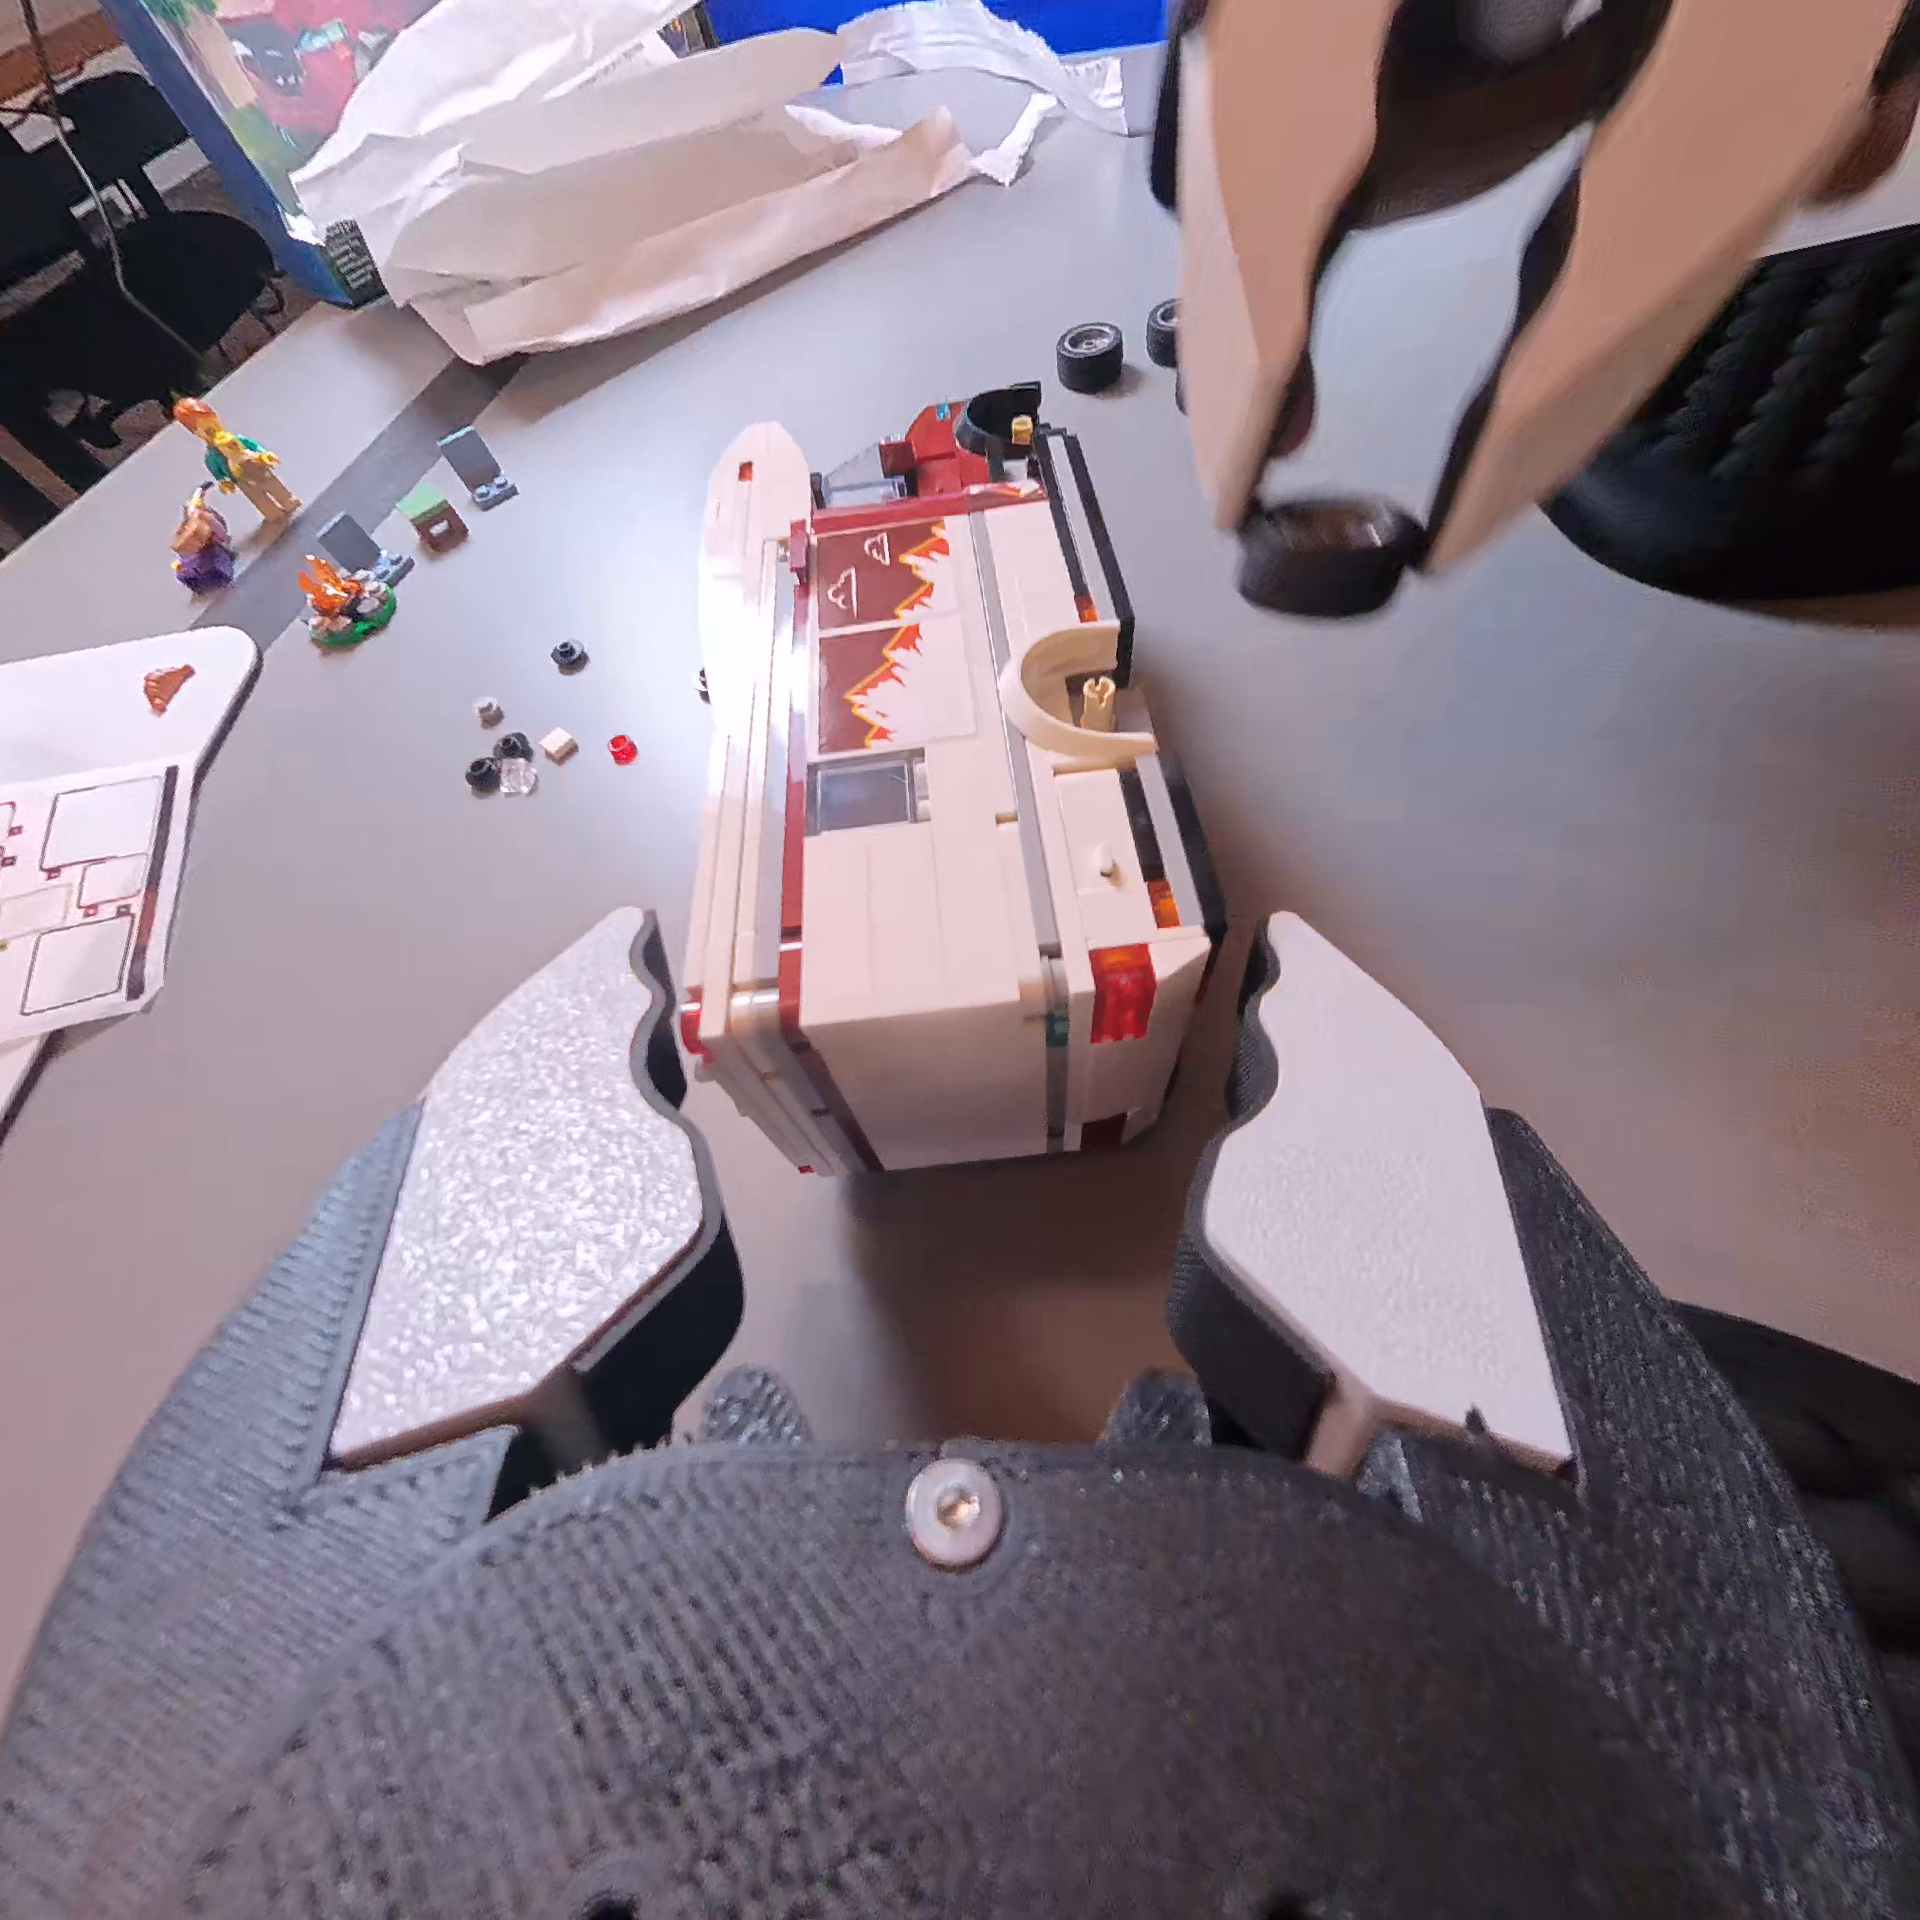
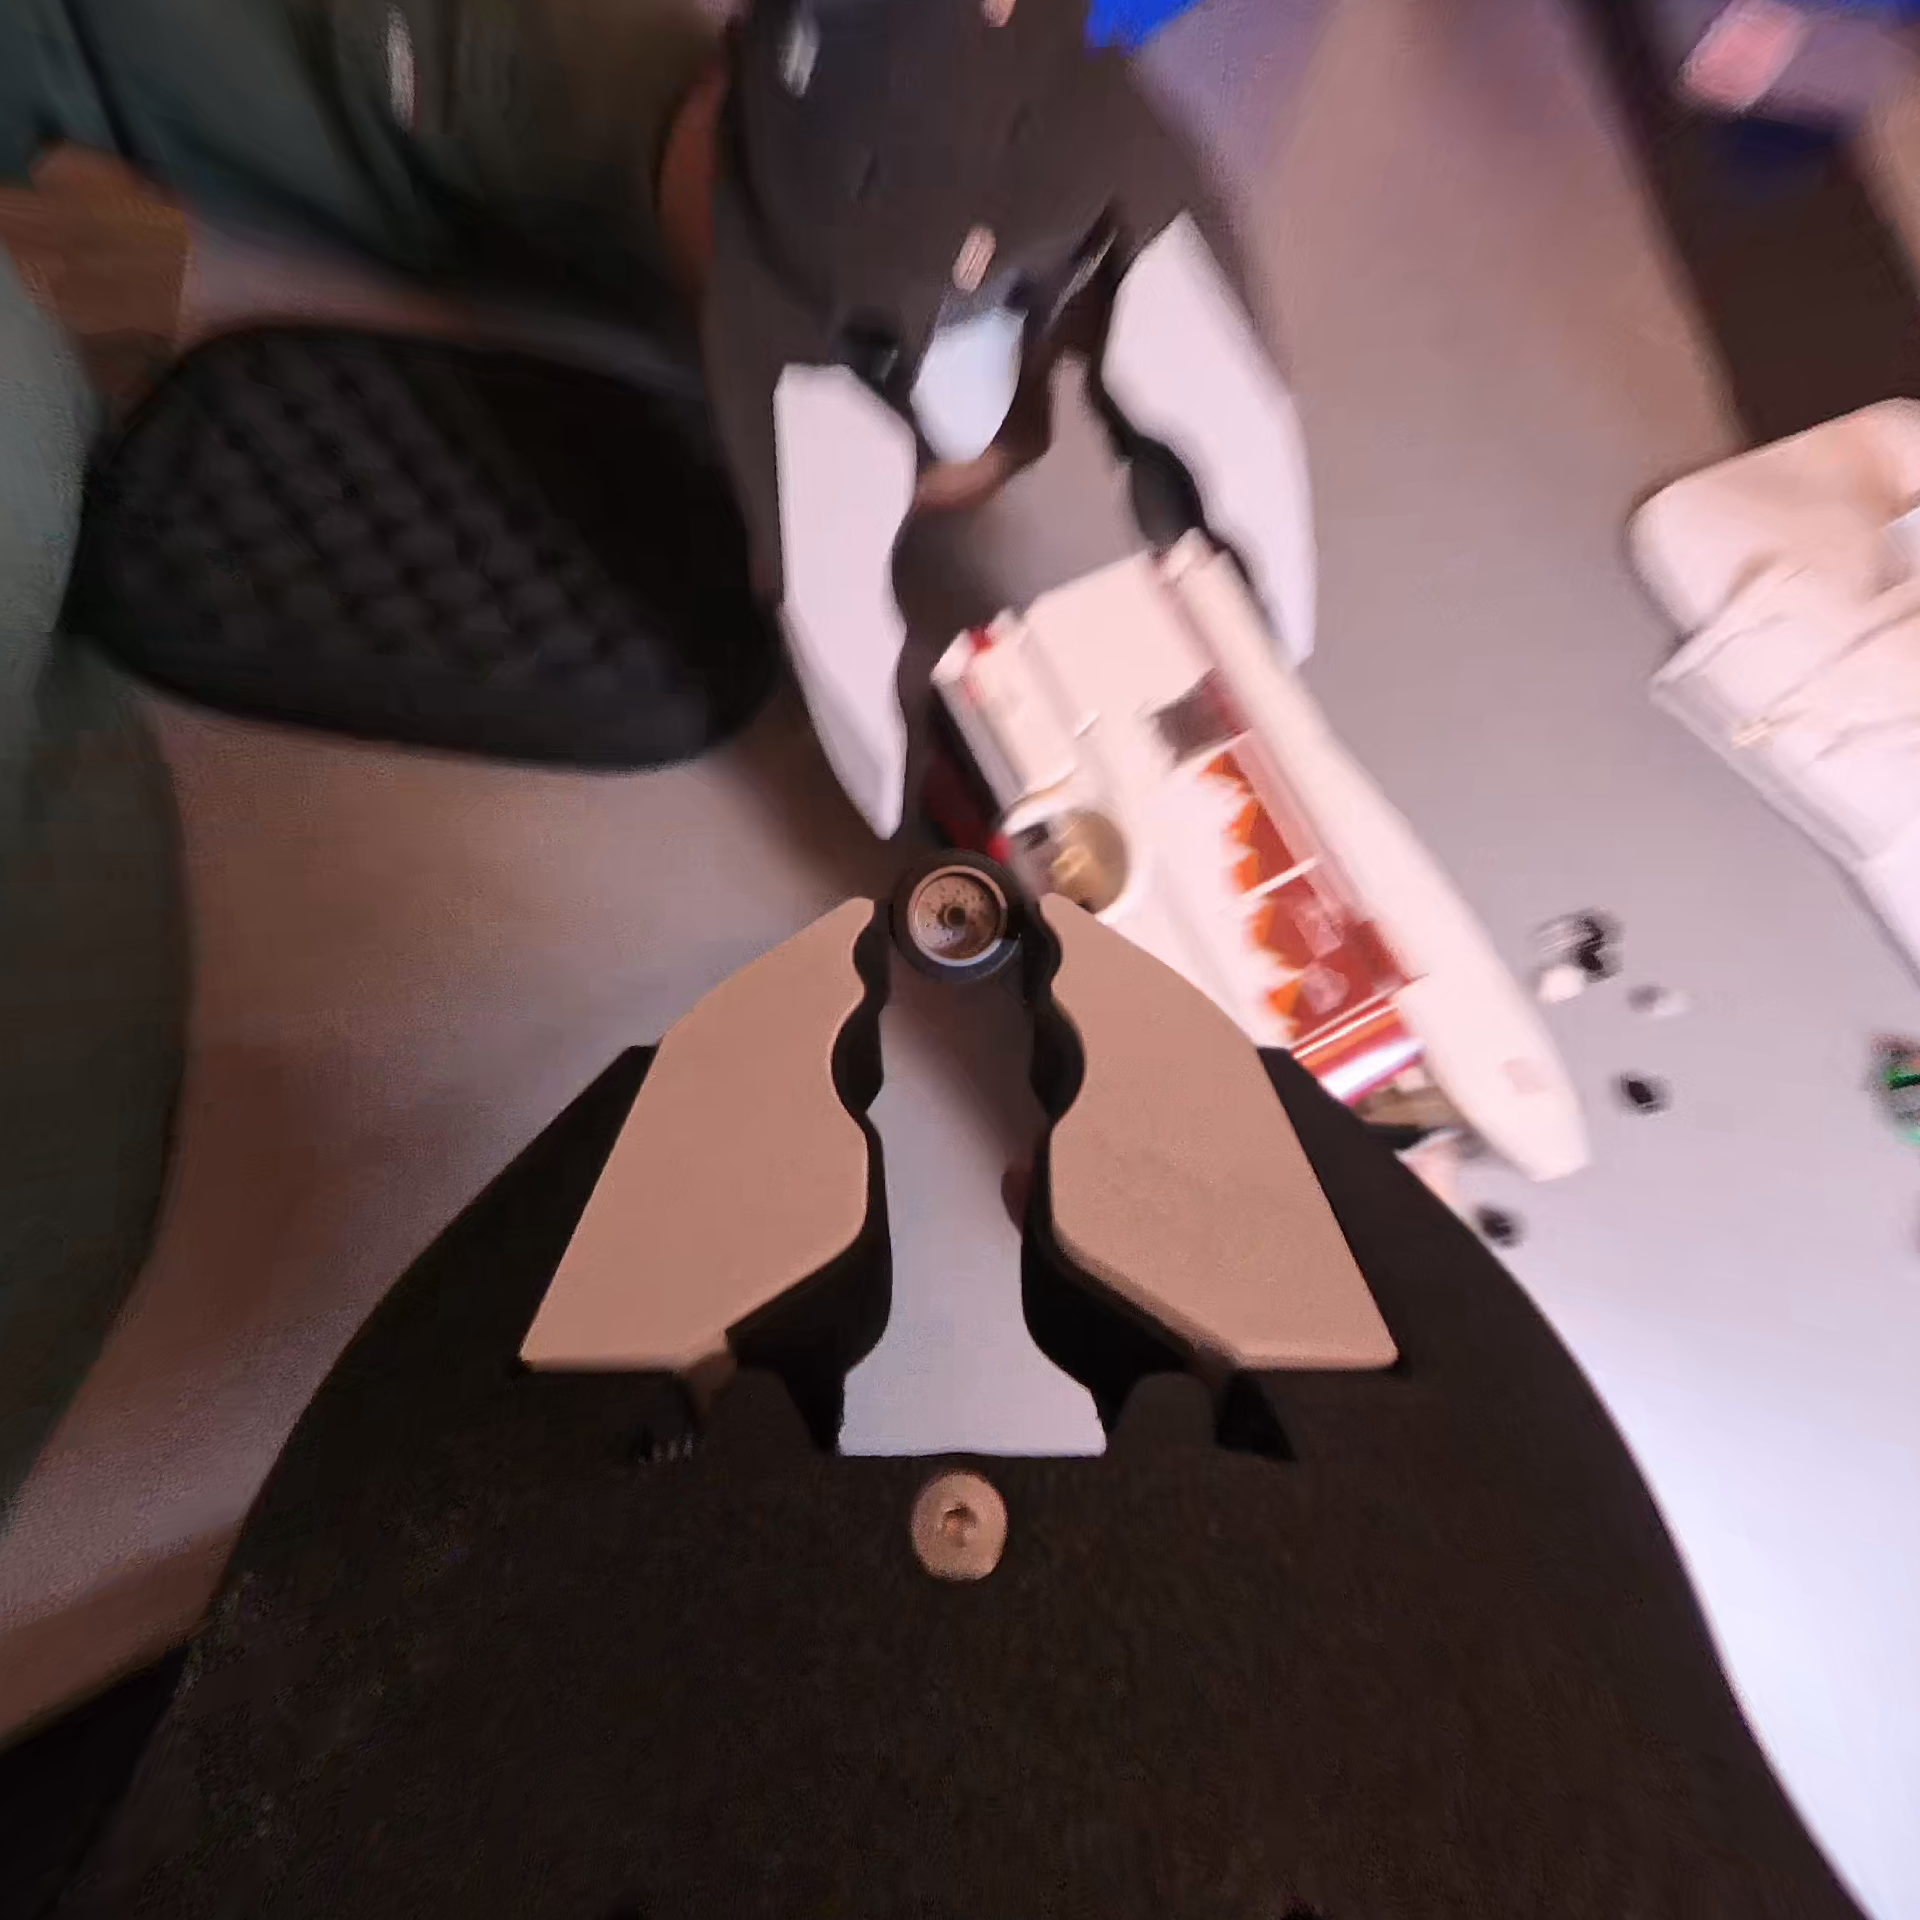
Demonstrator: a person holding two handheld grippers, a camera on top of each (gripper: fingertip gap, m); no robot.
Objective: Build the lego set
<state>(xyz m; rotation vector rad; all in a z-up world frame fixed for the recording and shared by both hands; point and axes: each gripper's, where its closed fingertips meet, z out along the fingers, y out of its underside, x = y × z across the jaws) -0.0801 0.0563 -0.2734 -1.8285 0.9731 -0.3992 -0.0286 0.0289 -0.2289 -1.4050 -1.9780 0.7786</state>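
While the left gripper is sitting low over the grey table, its two pale fingers are standing wide on either side of the near end of a white and dark-red brick-built camper van, which is lying on its side. The left pad looks to be touching the van's edge, and the right pad is sitting just beside the other face; whether either pad is pressing cannot be told. A cream wheel arch with a small tan axle pin is showing on the van's upturned flank.

Off to the right and above the table, the right gripper is holding a small black wheel pinched between its fingertips, jaws narrow; in its own view the wheel, with a silvery hub, is sitting right at the tips, both pads against the tyre, just beside the van's wheel arch.

Two more black wheels are lying on the table beyond the van. To the left, small loose studs in black, clear, tan and red are scattered near a sticker sheet. Farther back, two minifigures, a little campfire build and torn white paper bags beside a printed box are lying about. A black mesh chair seat is standing past the table edge
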